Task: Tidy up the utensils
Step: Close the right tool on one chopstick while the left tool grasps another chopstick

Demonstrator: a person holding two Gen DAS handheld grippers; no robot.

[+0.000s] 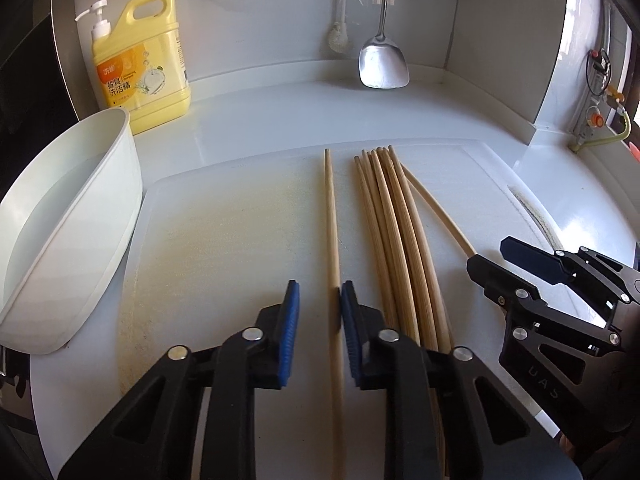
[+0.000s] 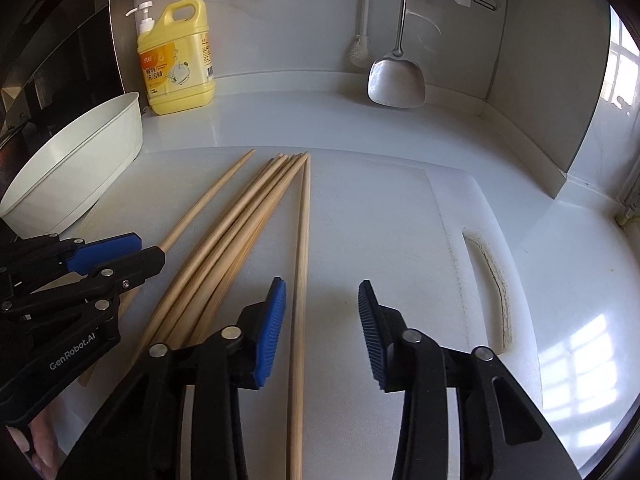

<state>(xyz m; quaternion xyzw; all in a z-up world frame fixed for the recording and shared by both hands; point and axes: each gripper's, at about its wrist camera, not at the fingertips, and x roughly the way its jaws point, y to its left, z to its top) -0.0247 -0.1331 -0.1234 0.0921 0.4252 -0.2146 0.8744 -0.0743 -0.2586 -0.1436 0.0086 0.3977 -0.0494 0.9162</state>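
White kitchen counter [image 1: 280,116] in a corner, with a pale cutting board [image 1: 224,240] in the middle. On the back wall at 12 o'clock hangs a steel spatula [image 1: 383,62]; the yellow detergent jug [image 1: 148,64] stands at 10 o'clock and the white basin [image 1: 68,208] lies at 9 o'clock, its rim overlapping the board's left edge.

The task's things are wooden chopsticks, all flat on the board and pointing toward 12. A bundle of chopsticks [image 1: 394,232] lies touching side by side; a single chopstick [image 1: 332,220] lies apart to its left, and another single stick [image 2: 303,260] sits just right of the bundle in the right wrist view.

The left gripper [image 1: 319,312] has its jaws parted around the single chopstick, the right pad touching or almost touching it, the left pad clear, so no grip. The right gripper [image 2: 322,320] is spread wide with nothing in it; the right-hand stick runs just inside its left pad.

Handling judgement: light, stiff, round sticks (they likely roll, and look slick on smooth plastic). Best hold is probably across the mid-to-thick end, pads square to the shaft. Pinching near a tip would likely make the stick pivot. Lying flat, each leaves little room under it for the pads.
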